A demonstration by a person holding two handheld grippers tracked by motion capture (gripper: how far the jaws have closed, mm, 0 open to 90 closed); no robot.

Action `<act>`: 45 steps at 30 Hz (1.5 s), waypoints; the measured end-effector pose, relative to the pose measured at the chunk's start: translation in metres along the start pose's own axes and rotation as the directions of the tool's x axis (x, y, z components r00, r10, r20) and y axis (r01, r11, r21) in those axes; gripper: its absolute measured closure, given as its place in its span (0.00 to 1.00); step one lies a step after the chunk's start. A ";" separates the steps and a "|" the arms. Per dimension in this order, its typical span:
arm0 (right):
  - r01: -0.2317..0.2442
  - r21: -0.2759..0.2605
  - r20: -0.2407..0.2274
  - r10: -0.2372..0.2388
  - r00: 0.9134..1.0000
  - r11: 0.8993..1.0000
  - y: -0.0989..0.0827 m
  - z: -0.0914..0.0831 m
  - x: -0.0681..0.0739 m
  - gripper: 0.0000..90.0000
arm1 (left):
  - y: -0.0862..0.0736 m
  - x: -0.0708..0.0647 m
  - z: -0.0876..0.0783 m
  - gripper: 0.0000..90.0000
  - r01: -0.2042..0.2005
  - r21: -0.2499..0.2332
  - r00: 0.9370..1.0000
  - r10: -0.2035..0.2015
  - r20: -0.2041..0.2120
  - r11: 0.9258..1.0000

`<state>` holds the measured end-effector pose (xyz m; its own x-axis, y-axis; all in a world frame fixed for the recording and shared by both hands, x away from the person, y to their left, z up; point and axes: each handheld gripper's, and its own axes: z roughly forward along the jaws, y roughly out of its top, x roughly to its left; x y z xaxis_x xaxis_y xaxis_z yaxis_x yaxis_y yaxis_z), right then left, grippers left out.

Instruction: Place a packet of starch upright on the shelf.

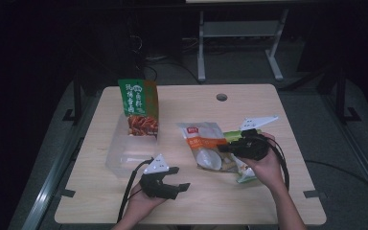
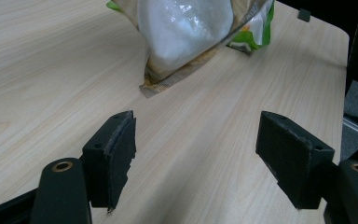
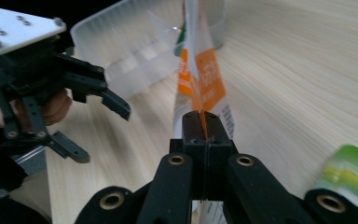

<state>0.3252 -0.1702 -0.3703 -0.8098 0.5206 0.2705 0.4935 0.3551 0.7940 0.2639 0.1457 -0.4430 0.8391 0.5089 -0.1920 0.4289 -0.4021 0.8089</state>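
step: lift snack bag (image 1: 206, 143) | right hand-held gripper (image 3: 204, 122) pinching its edge | left hand-held gripper (image 1: 172, 179) spread, empty | advice: raise steadily toward clear bin (image 1: 124, 155) at 9 o'clock

Orange-and-white snack bag (image 1: 206, 143), black tool (image 3: 204, 122)

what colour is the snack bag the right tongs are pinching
Orange and white snack bag, clamped in the right tongs; clearest in the high view.
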 end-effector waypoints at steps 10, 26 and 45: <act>0.050 -0.013 -0.051 -0.051 0.997 0.999 0.003 0.002 0.017 1.00 | 0.000 0.000 0.003 0.35 0.001 -0.001 1.000 -0.001 0.021 1.000; 0.148 0.019 -0.224 -0.140 0.964 0.989 0.003 0.026 0.037 1.00 | -0.001 -0.002 0.006 0.77 0.057 -0.111 0.998 -0.055 0.015 0.992; 0.101 0.125 -0.160 -0.080 0.984 0.987 -0.010 0.031 0.022 0.94 | -0.002 -0.010 0.004 0.96 0.024 -0.147 0.999 -0.030 -0.038 0.989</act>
<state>0.3123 -0.1382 -0.3890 -0.8871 0.3592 0.2898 0.4451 0.4999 0.7429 0.2561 0.1382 -0.4449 0.8126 0.5495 -0.1944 0.3948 -0.2736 0.8771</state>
